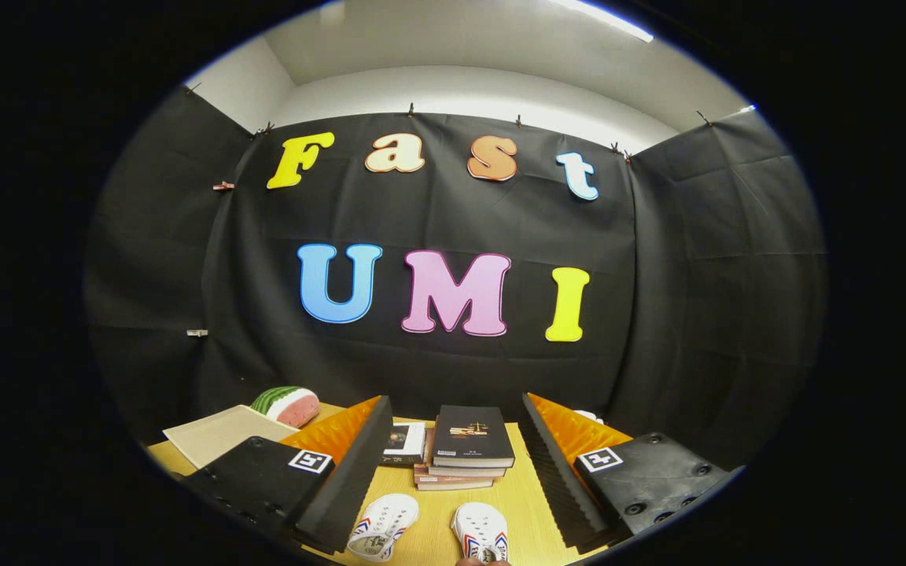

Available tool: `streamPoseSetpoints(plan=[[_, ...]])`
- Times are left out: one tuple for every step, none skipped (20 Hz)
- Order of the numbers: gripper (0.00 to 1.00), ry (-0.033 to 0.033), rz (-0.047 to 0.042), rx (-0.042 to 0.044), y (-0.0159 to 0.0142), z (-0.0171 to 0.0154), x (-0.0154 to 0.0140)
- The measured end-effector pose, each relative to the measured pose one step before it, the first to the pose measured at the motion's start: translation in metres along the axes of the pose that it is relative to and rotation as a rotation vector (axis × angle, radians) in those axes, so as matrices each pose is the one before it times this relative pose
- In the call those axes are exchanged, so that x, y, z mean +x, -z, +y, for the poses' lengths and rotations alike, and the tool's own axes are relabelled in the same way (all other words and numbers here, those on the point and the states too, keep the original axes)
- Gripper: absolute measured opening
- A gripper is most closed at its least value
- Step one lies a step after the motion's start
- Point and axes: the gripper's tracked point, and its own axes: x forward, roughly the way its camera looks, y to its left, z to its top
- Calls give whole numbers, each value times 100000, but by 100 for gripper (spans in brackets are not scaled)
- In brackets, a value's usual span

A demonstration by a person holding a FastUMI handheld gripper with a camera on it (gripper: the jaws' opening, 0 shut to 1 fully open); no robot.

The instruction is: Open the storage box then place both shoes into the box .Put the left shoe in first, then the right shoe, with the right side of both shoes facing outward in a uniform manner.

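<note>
Shoes (pixel 429 531), perforated, rounded, between wide-spread claw (pixel 453 479) fingers.

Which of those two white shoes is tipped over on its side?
The shoe next to the left finger lies tilted, showing its striped side. The other shoe, nearer the right finger, sits upright. The gripper is open, its fingers spread around both.

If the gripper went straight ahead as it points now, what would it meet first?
Probably the stack of books, which stands beyond the open fingers of the gripper. The two white shoes lie lower between them, so depth is uncertain.
</note>
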Motion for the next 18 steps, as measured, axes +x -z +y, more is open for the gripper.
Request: streamPoseSetpoints(plan=[[97, -48, 360, -478, 161, 52, -98], [97, 396, 185, 111, 25, 11, -23], [97, 535, 255, 532, -21, -68, 82], [97, 234, 442, 434, 16, 95, 161], [97, 301, 477, 211, 87, 94, -49], [97, 300, 246, 13, 3, 55, 95], [97, 74, 147, -114, -74, 103, 189], [97, 226, 263, -476, -37, 72, 26], [97, -146, 218, -498, 114, 64, 57], [97, -88, 148, -522, 39, 115, 40], [97, 35, 245, -202, -18, 40, 122], [97, -214, 405, 306, 50, 144, 155], [97, 3, 849, 501, 266, 146, 145], [97, 262, 1264, 597, 292, 82, 176], [97, 333, 1467, 641, 327, 67, 164], [97, 7, 1412, 959, 242, 174, 266], [97, -322, 1083, 1015, 205, 327, 254], [97, -385, 920, 409, 170, 241, 213]])
